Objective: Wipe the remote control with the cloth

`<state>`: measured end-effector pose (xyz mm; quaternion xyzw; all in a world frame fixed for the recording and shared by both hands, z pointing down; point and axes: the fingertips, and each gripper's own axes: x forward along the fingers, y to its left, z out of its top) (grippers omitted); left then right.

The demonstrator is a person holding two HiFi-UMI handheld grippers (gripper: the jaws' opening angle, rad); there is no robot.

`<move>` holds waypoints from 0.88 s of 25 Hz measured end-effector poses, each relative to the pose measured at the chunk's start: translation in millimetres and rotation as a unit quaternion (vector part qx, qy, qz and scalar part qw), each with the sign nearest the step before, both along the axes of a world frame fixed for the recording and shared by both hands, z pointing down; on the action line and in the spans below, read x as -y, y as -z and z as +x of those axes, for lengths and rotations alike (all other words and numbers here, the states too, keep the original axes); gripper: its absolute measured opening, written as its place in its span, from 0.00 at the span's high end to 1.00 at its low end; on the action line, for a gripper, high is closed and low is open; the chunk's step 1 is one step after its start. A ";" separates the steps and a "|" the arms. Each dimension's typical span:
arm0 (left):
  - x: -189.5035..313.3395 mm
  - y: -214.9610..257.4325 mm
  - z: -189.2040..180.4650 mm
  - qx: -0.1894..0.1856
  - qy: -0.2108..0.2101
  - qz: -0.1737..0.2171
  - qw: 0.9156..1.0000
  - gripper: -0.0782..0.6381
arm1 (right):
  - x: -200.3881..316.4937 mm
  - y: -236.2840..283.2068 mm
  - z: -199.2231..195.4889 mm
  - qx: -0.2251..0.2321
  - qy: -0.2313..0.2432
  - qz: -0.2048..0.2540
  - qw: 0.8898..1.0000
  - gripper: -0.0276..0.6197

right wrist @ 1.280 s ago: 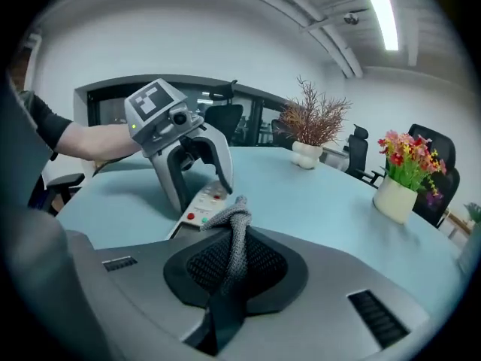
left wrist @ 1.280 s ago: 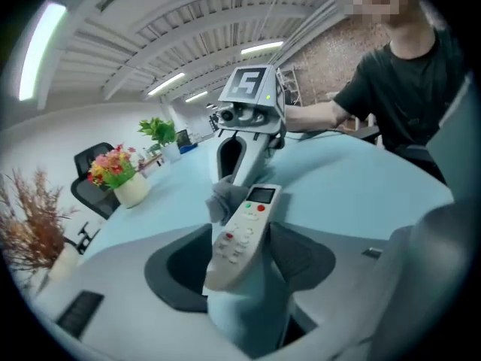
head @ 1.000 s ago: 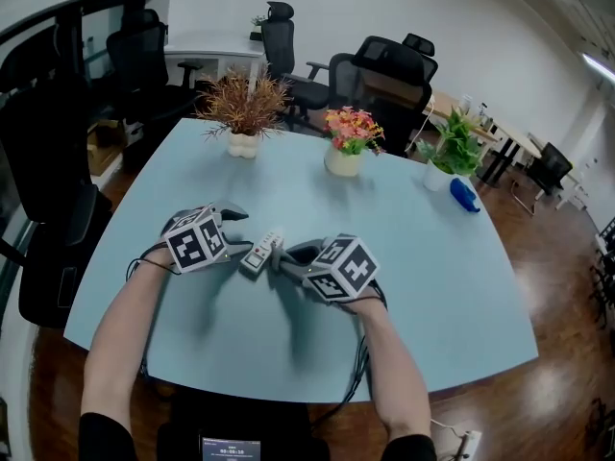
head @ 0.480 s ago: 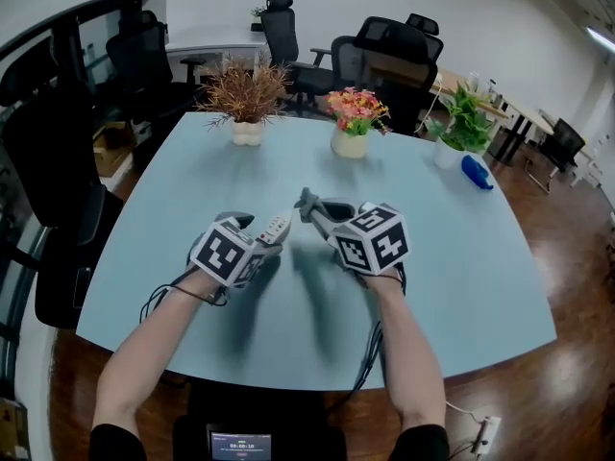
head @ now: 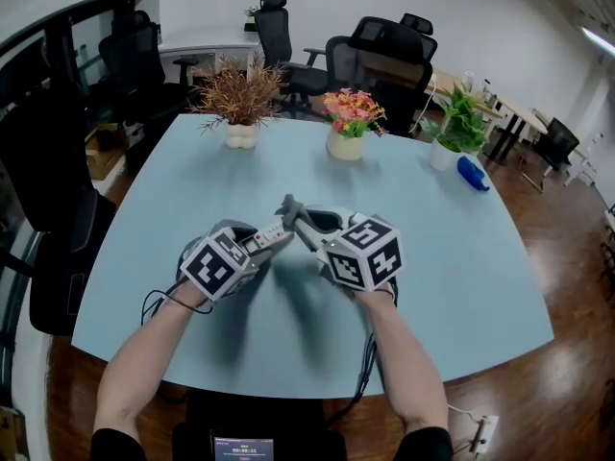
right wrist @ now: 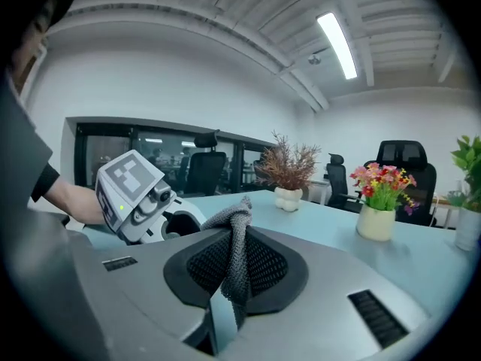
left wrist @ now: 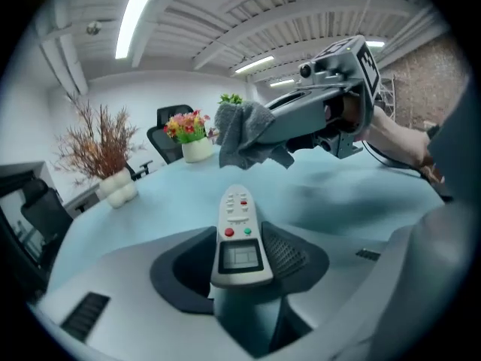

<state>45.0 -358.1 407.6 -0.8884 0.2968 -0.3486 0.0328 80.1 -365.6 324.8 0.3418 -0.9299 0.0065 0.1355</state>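
Note:
The white remote control has red and green buttons and a small screen. It stands between the jaws of my left gripper, which have just been closing and now press on its sides. The remote is held above the light blue table, its far end pointing toward the right gripper. My right gripper is shut on a grey knitted cloth. The cloth hangs bunched from its jaw tips, just beyond the remote's far end. I cannot tell whether cloth and remote touch.
At the table's far side stand a dried plant in a white vase, a pot of flowers, a green plant and a blue bottle. Black office chairs ring the far edge. Cables trail from both grippers over the near edge.
Both grippers have risen from low over the table. The remote now sits gripped in the left jaws, and the right gripper has brought the cloth up to the remote's far end.

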 end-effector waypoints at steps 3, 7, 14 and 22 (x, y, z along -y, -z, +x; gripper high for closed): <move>-4.1 20.6 0.0 0.017 -0.003 0.087 0.996 0.63 | -15.7 0.8 -33.0 0.009 0.039 0.015 0.999 0.92; -12.4 45.9 3.0 0.013 -0.010 0.172 0.985 0.63 | -22.6 -1.4 -55.8 -0.046 0.035 0.074 0.996 0.91; -13.4 51.7 -2.6 0.041 -0.019 0.229 0.972 0.63 | 16.8 21.9 2.3 0.005 -0.075 0.070 0.995 0.92; -23.6 69.5 2.5 0.077 -0.023 0.314 0.946 0.63 | 5.9 25.1 -10.6 0.000 -0.051 0.074 0.996 0.92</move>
